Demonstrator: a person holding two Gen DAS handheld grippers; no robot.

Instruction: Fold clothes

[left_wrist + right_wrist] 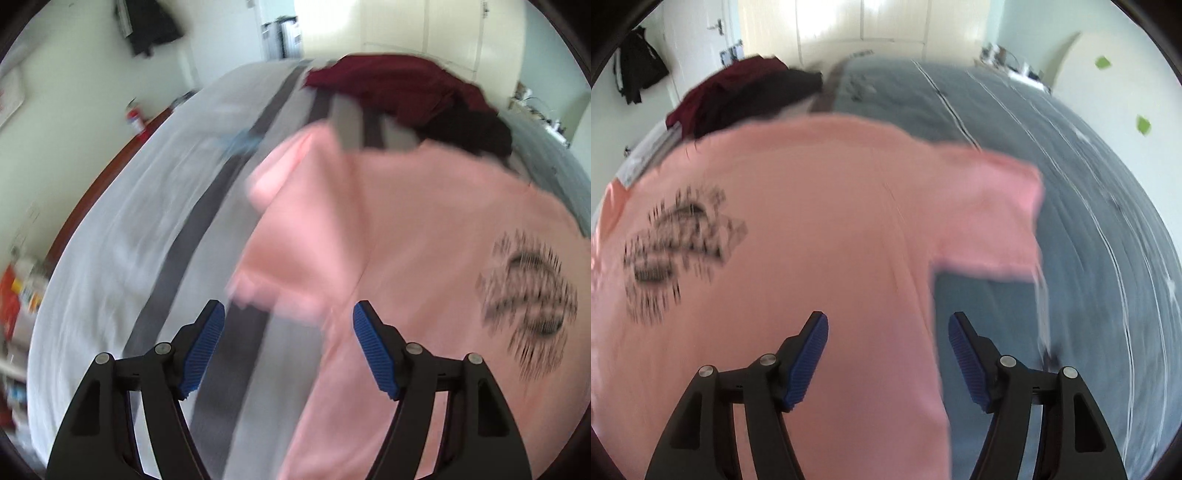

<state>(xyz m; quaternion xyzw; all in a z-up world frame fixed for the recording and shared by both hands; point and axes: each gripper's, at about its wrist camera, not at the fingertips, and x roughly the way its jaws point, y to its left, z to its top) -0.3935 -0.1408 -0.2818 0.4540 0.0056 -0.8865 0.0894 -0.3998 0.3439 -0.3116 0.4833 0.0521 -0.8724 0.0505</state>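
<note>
A pink T-shirt (406,229) with a black print lies spread flat on the bed, its sleeves out to both sides. In the left wrist view my left gripper (288,317) hangs open above the shirt's left side edge, below the left sleeve (280,173); nothing sits between its blue pads. The same pink T-shirt (820,206) fills the right wrist view. My right gripper (888,326) is open over the shirt's right side edge, under the right sleeve (997,206), and its pads hold nothing. Both views are blurred.
A heap of dark red and black clothes (406,88) lies at the far end of the bed, beyond the shirt. The bedcover is grey-striped (147,229) on the left and blue-grey (1071,184) on the right. Walls, doors and floor clutter surround the bed.
</note>
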